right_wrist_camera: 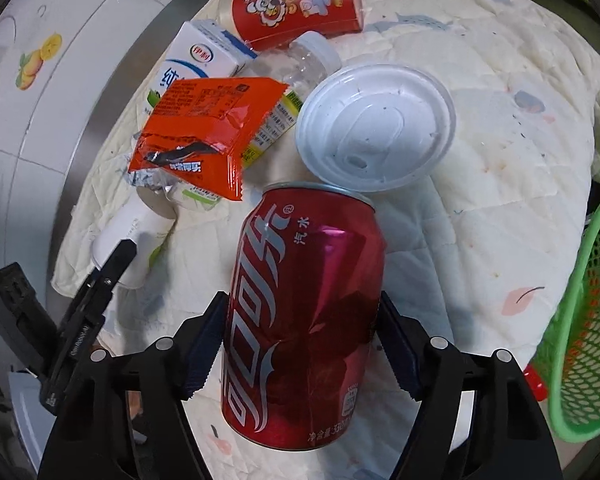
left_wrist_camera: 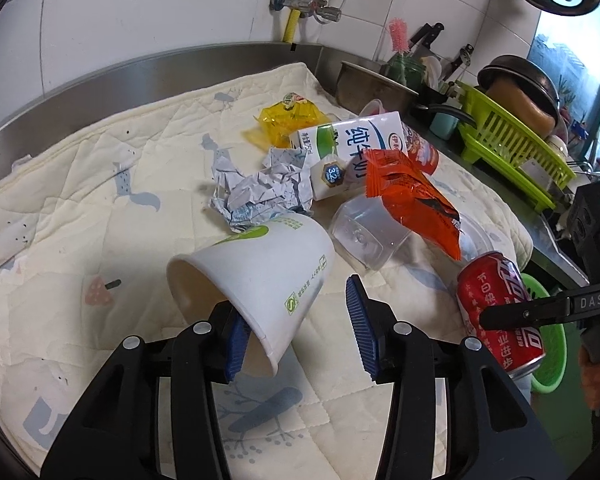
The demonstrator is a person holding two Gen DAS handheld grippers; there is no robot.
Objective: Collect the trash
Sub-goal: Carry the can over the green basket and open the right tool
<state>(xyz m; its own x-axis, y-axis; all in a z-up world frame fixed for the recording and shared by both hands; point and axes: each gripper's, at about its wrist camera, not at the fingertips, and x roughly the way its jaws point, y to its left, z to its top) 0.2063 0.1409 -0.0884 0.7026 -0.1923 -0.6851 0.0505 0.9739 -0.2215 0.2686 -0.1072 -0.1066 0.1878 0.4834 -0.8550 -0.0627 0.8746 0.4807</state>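
Quilted cream cloth covers the counter, strewn with trash; a green mesh basket sits just off its right edge. Right gripper clamps a red soda can – long axis running straight out between the pads, basket close to its right. Left gripper stands released; a tipped white paper cup lies between the pads, touching only the left one, mouth toward the camera.
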